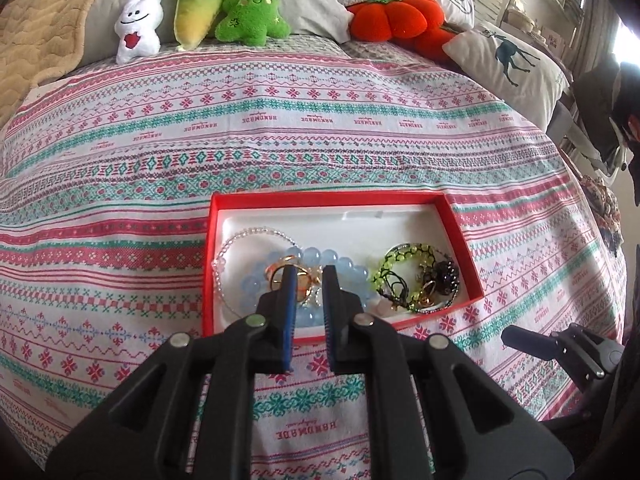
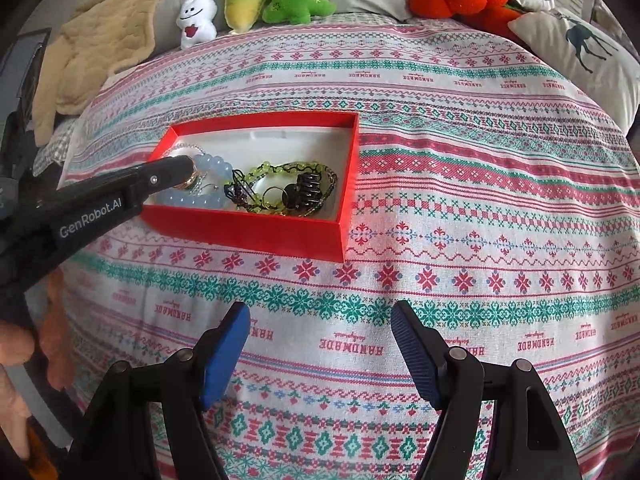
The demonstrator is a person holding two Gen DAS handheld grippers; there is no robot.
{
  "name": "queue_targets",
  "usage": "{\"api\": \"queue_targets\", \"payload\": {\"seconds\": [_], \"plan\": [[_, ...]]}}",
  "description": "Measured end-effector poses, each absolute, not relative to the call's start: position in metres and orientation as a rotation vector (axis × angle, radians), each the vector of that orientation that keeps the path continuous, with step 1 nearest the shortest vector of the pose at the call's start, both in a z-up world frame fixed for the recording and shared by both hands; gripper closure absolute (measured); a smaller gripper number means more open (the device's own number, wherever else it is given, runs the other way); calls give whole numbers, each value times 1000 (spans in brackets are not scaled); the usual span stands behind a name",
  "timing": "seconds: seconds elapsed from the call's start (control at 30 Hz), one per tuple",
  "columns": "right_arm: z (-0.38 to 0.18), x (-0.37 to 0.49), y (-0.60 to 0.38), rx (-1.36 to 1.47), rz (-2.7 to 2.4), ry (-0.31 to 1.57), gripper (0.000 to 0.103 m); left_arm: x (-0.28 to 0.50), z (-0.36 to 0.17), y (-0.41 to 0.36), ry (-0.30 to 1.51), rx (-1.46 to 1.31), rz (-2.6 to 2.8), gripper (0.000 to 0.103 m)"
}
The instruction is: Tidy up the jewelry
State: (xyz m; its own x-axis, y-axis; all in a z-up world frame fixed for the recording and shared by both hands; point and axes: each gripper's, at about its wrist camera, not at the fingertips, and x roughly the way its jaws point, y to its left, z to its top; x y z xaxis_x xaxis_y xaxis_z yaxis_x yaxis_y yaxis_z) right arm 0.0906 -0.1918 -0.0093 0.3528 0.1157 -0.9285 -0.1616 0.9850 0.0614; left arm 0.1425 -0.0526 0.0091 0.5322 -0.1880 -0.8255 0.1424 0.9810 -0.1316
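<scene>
A red box (image 1: 460, 236) with a white lining sits on the patterned bedspread and holds jewelry. Inside are a clear bead bracelet (image 1: 228, 246), a blue bead bracelet (image 1: 336, 258), gold rings (image 1: 280, 270), a green bead bracelet (image 1: 394, 256) and a dark hair claw (image 2: 306, 190). My left gripper (image 1: 310, 270) hovers over the box's left half above the gold rings, fingers slightly apart, nothing clamped. It shows in the right wrist view (image 2: 182, 172) reaching into the box (image 2: 256, 228). My right gripper (image 2: 320, 316) is open and empty, above the bedspread in front of the box.
Plush toys line the far edge: a white one (image 1: 138, 26), a yellow-green one (image 1: 198, 4), a green tree (image 1: 252, 10) and a red pumpkin (image 1: 396, 16). A deer pillow (image 1: 516, 64) lies far right. A tan blanket (image 1: 36, 40) lies far left.
</scene>
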Motion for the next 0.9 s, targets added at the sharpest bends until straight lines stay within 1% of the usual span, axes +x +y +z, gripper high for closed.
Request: {"api": "queue_targets", "payload": {"seconds": [0.1, 0.17, 0.3, 0.37, 0.4, 0.47, 0.57, 0.8, 0.83, 0.87, 0.9], "plan": [[-6, 88, -191, -46, 182, 1187, 29, 136, 18, -49, 970, -40, -185, 76], [-2, 87, -191, -47, 182, 1177, 29, 130, 25, -46, 949, -40, -175, 63], [6, 83, -191, -52, 170, 1149, 29, 113, 36, -41, 929, -27, -159, 53], [11, 81, -191, -53, 168, 1137, 29, 103, 39, -38, 939, -17, -140, 42], [13, 81, -191, -56, 167, 1131, 29, 100, 39, -36, 947, -16, -131, 39], [17, 79, -191, -63, 160, 1120, 29, 92, 37, -32, 968, -26, -112, 30], [21, 75, -191, -58, 145, 1109, 29, 81, 31, -25, 1020, -62, -85, 23], [35, 58, -189, -87, 121, 1061, 28, 58, 23, -27, 1103, -50, -73, 19], [37, 55, -189, -84, 118, 1058, 25, 53, 24, -28, 1101, -33, -68, 16], [39, 51, -189, -80, 121, 1059, 22, 50, 25, -28, 1098, -20, -64, 10], [40, 49, -189, -77, 124, 1059, 19, 45, 25, -29, 1094, -5, -60, 6]]}}
